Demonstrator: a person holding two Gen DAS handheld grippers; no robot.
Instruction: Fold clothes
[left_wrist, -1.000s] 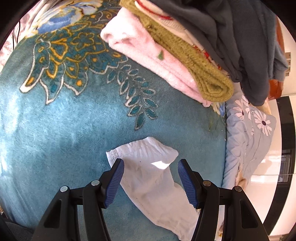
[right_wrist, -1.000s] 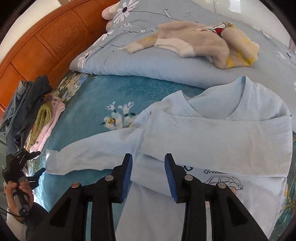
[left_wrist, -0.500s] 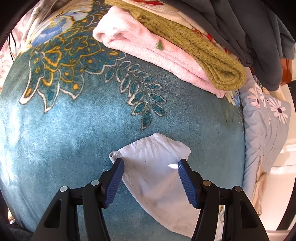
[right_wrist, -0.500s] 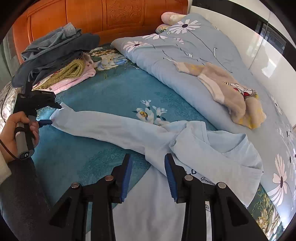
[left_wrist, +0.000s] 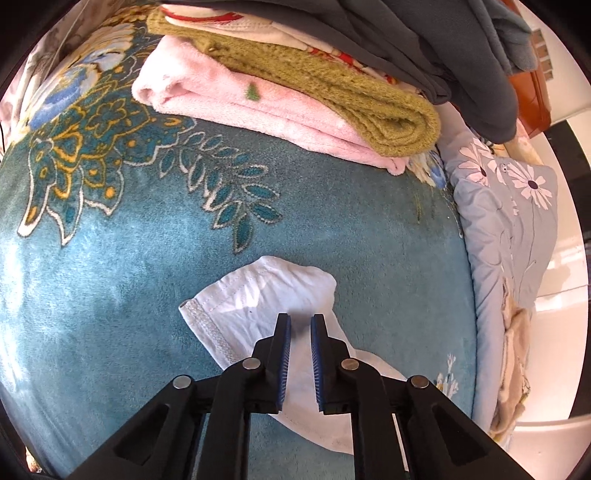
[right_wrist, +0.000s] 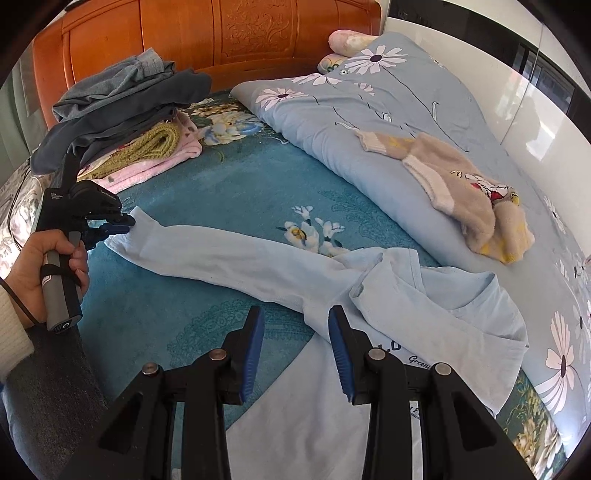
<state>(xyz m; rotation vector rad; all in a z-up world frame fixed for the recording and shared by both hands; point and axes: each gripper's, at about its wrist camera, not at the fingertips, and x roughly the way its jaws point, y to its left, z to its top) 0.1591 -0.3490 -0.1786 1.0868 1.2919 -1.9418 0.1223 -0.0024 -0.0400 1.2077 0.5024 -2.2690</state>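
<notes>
A pale blue long-sleeved shirt (right_wrist: 443, 317) lies on the teal floral blanket (left_wrist: 110, 277), one sleeve (right_wrist: 221, 258) stretched out to the left. In the left wrist view the sleeve's cuff end (left_wrist: 258, 291) looks almost white. My left gripper (left_wrist: 300, 317) is closing, its jaws drawn narrow, pinching the sleeve cloth just behind the cuff. From the right wrist view the left gripper (right_wrist: 123, 225) sits at the sleeve's tip, held by a hand (right_wrist: 48, 254). My right gripper (right_wrist: 295, 314) hovers open above where the sleeve meets the body, with nothing between its pads.
A stack of folded clothes (right_wrist: 129, 122), pink, olive and dark grey, lies by the wooden headboard (right_wrist: 221, 37). A light blue daisy quilt (right_wrist: 369, 110) covers the right side, with a beige fleece garment (right_wrist: 461, 184) on it. The blanket's edge drops off at the left.
My left gripper's jaws have come together on the sleeve near its cuff. My right gripper rolled and lifted away from the shirt's body, then held still over the last half second.
</notes>
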